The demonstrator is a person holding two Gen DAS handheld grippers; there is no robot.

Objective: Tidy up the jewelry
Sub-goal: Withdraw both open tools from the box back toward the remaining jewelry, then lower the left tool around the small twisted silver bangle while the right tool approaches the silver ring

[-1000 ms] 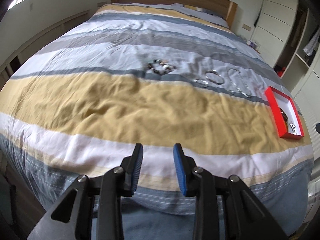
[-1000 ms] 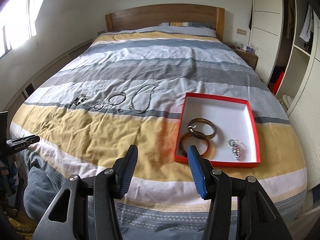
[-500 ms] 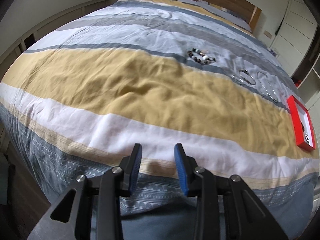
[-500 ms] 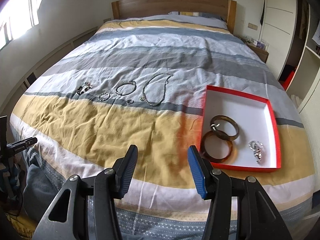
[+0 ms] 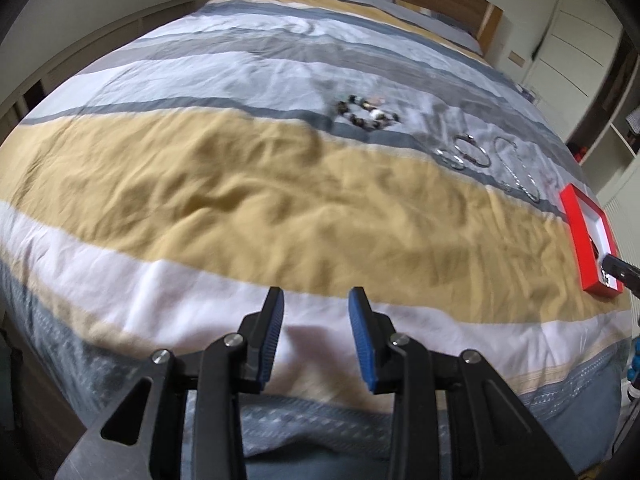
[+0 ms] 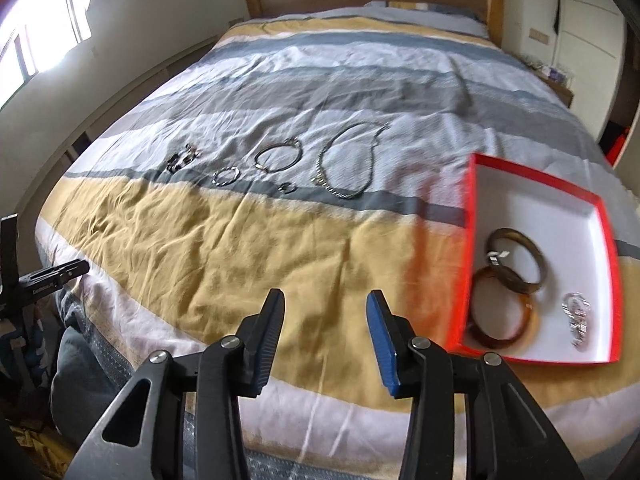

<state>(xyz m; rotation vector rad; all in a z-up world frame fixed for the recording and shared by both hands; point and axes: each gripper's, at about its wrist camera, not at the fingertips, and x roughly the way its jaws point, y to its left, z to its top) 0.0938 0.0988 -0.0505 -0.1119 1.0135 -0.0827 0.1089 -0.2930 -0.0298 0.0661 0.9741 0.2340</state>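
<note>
both my grippers have come lower over the bed [image 6: 248,240], left gripper [image 5: 316,340] part open and empty, right gripper [image 6: 326,336] closing on nothing, loose jewelry [image 6: 280,156] still outside the red box [image 6: 470,216], so sorting continues.

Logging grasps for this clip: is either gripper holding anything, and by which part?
Nothing is held. The left gripper is open and empty; the right gripper is closing on nothing.

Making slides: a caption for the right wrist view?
Empty right gripper, jaws closing, above striped bed; red box holds bangles.
</note>
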